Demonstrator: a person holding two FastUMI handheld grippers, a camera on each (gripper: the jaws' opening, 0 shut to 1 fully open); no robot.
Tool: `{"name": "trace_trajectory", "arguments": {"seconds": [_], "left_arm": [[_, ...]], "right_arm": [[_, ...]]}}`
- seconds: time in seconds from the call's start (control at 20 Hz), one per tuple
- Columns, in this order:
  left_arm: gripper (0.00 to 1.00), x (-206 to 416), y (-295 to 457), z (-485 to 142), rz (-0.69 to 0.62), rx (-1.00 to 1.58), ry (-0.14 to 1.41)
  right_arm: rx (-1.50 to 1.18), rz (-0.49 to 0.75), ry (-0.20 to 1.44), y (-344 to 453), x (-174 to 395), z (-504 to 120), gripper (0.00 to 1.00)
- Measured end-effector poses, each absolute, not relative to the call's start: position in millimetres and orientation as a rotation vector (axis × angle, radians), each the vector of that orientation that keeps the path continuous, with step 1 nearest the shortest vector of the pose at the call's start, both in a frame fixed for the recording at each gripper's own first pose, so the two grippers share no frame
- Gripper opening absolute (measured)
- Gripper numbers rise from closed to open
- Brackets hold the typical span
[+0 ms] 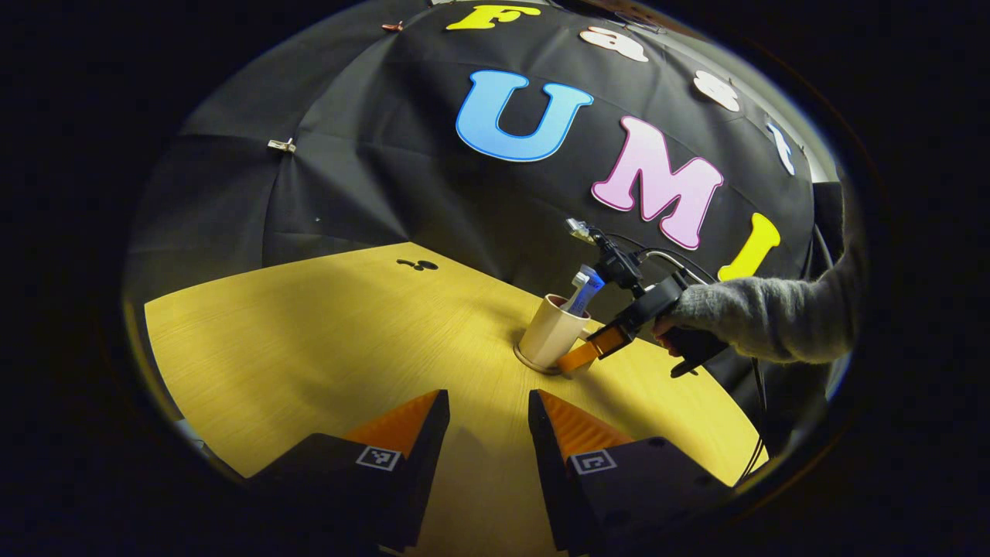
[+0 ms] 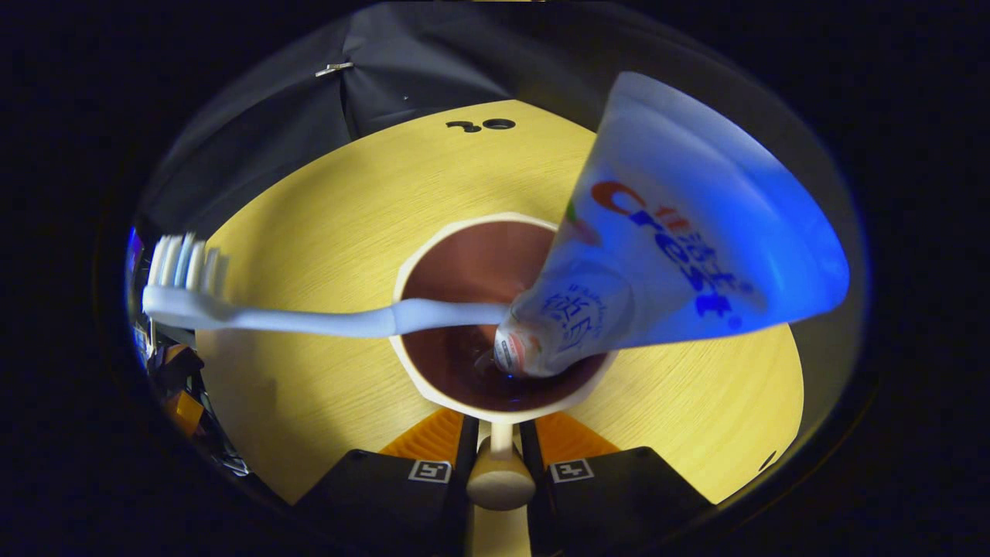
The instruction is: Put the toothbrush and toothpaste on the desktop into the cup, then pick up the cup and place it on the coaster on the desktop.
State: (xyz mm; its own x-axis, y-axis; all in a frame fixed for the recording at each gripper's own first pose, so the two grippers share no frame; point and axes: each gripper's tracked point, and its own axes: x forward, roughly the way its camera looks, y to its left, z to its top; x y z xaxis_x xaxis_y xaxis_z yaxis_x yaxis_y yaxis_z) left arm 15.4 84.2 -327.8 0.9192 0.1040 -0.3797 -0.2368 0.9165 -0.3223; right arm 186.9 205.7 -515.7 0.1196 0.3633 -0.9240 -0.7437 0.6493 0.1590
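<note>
Standing on the round brown coaster (image 1: 534, 363), the rigid beige ceramic cup (image 1: 551, 333) is clenched by its handle (image 2: 499, 472) in the right gripper (image 2: 499, 456); top-heavy contents risk tipping. The left gripper (image 1: 489, 425) is released.

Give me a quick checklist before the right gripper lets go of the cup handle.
1. Toothbrush in cup: ok.
2. Toothpaste tube in cup, cap end down: ok.
3. Cup on coaster: ok, it stands upright on the disc.
4. Right gripper shut on cup handle: ok.
5. Left gripper open and apart from the cup: ok.
6. Cup centred on coaster: cannot tell.
</note>
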Motion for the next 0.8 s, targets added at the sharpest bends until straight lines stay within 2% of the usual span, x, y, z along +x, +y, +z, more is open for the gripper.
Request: {"name": "trace_trajectory", "arguments": {"seconds": [0.1, 0.15, 0.2, 0.3, 0.4, 0.65, 0.8], "left_arm": [[0.65, 15.8, 84.4, -325.9, 0.181, -0.372, 0.367], [0.65, 16.0, 85.2, -323.8, 0.182, -0.370, 0.368], [0.65, 15.3, 85.4, -322.8, 0.182, -0.368, 0.371], [0.65, 14.3, 86.8, -318.6, 0.184, -0.362, 0.377], [0.65, 11.6, 88.8, -312.7, 0.187, -0.354, 0.387], [0.65, 3.8, 92.9, -292.7, 0.187, -0.327, 0.427], [0.65, 5.3, 88.8, -259.2, 0.158, -0.291, 0.431]], "right_arm": [[-0.392, 0.834, 1.192, 201.3, 185.6, -510.9, 0.33], [-0.393, 0.834, 1.190, 201.0, 185.8, -509.0, 0.27], [-0.391, 0.830, 1.188, 198.8, 185.8, -506.4, 0.31], [-0.382, 0.812, 1.181, 191.5, 185.6, -497.9, 0.47], [-0.358, 0.787, 1.159, 181.6, 186.7, -482.5, 0.51], [-0.253, 0.733, 0.980, 158.7, 188.2, -411.5, 0.54], [-0.178, 0.699, 0.831, 146.1, 185.1, -344.2, 0.51]]}}
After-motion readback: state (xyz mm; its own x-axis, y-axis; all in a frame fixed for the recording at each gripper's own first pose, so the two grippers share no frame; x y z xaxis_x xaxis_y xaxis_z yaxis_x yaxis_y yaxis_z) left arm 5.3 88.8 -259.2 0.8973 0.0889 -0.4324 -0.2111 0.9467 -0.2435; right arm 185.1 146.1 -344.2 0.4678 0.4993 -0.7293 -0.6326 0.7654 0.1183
